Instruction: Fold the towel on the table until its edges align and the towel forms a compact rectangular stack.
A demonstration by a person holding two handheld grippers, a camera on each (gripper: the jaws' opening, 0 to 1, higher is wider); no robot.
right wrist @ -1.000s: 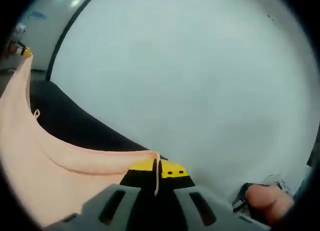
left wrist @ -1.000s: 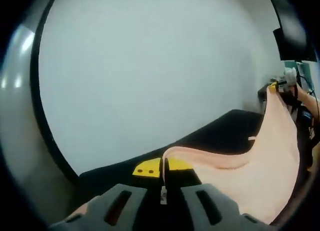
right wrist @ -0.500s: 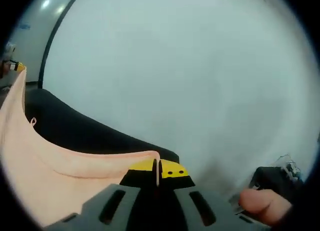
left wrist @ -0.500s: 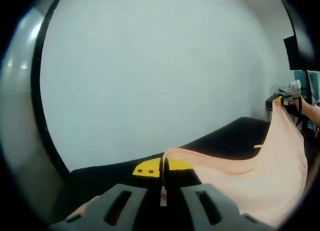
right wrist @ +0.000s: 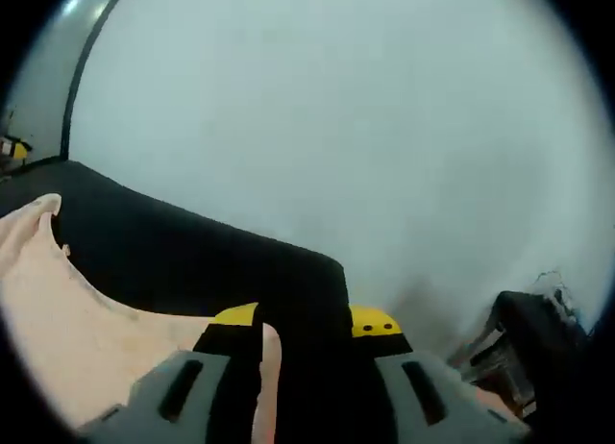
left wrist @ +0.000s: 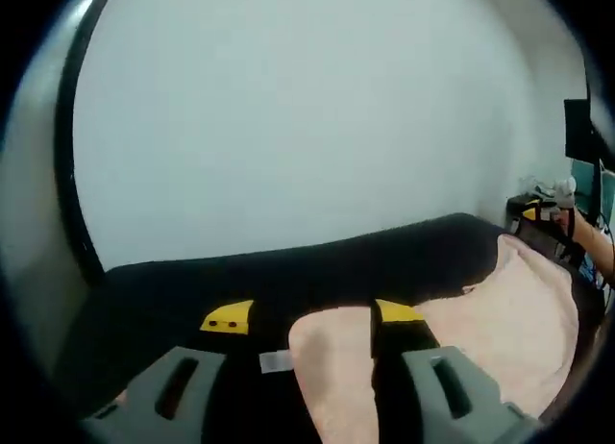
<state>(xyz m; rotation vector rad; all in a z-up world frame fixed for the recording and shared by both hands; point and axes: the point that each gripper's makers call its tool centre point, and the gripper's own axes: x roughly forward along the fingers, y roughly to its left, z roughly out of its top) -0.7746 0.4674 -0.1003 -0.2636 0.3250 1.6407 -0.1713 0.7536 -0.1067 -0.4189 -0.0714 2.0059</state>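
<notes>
Left tongs (left wrist: 312,324) spread wide, gripping nothing, pink towel (left wrist: 500,319) lying between the jaws and spreading right over the black worktop (left wrist: 317,266). Right tongs (right wrist: 303,324) likewise wide apart, empty, towel corner beside the left jaw.

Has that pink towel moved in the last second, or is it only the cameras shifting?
Yes. The towel hung stretched up between the two grippers; now it has dropped and lies low against the black table.
</notes>
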